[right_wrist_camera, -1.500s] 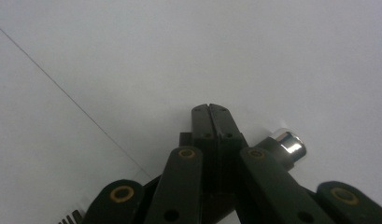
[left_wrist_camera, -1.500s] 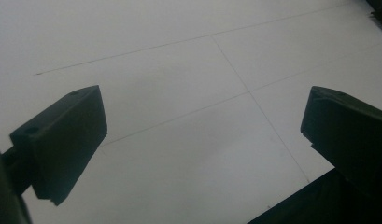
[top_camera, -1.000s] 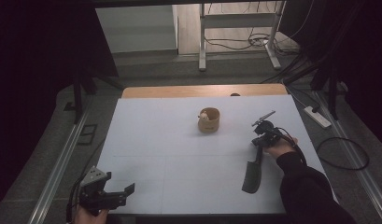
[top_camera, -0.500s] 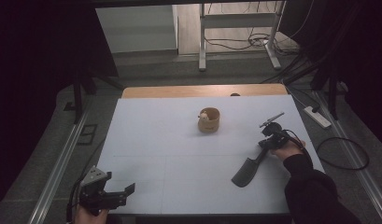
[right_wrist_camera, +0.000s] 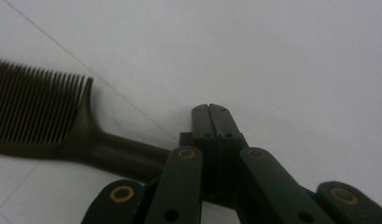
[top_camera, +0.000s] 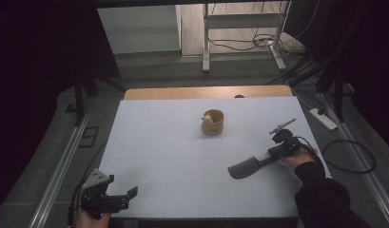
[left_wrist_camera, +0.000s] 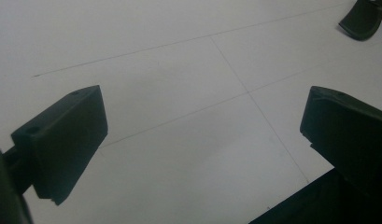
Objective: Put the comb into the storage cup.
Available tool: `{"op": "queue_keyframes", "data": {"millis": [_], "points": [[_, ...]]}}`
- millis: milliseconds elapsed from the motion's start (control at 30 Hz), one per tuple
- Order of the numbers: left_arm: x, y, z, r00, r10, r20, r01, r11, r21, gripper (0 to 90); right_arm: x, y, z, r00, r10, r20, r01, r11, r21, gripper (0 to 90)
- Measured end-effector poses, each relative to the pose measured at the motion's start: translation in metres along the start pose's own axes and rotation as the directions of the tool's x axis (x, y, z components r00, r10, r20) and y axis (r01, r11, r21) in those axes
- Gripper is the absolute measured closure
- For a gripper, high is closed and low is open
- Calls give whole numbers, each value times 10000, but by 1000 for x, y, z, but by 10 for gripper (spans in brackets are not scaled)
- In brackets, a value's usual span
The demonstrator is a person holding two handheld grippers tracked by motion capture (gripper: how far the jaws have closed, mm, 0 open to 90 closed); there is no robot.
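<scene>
A dark comb (top_camera: 244, 167) lies flat on the white table (top_camera: 173, 142), teeth end to the left, handle running to my right gripper (top_camera: 274, 152). In the right gripper view the comb (right_wrist_camera: 39, 116) has its handle passing under the gripper's left linkage. The right gripper (right_wrist_camera: 210, 109) has its jaws pressed together with nothing between the tips; I cannot tell if the handle is pinched lower down. My left gripper (top_camera: 130, 194) rests at the front left corner. The left gripper (left_wrist_camera: 202, 126) is wide open over bare table, with the comb (left_wrist_camera: 364, 18) far off.
A small wooden cup (top_camera: 212, 122) with a pale little figure inside stands mid-table toward the back. A bare wooden strip (top_camera: 206, 92) borders the far edge. A power strip (top_camera: 323, 118) and cables lie on the floor at right.
The comb has swung from pointing toward the table's front to pointing left, its handle end staying at the right gripper. The right hand has shifted slightly right. The left gripper has not moved.
</scene>
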State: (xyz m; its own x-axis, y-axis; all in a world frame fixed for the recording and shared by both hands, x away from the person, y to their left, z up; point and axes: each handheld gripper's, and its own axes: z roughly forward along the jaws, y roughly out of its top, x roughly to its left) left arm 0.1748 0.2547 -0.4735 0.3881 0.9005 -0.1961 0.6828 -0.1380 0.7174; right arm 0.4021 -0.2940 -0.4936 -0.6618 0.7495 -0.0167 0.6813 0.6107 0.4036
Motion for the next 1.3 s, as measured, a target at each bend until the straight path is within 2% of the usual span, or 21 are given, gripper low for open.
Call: {"op": "queue_keyframes", "data": {"millis": [367, 1300], "points": [[0, 0, 0, 10000, 18, 9, -18, 10000, 12, 16, 5, -12, -6, 9999, -112, -118, 114, 9999, 118, 896], [0, 0, 0, 10000, 11, 46, -11, 10000, -13, 17, 17, -47, -22, 9984, 62, -556, -48, 9997, 245, 897]]}}
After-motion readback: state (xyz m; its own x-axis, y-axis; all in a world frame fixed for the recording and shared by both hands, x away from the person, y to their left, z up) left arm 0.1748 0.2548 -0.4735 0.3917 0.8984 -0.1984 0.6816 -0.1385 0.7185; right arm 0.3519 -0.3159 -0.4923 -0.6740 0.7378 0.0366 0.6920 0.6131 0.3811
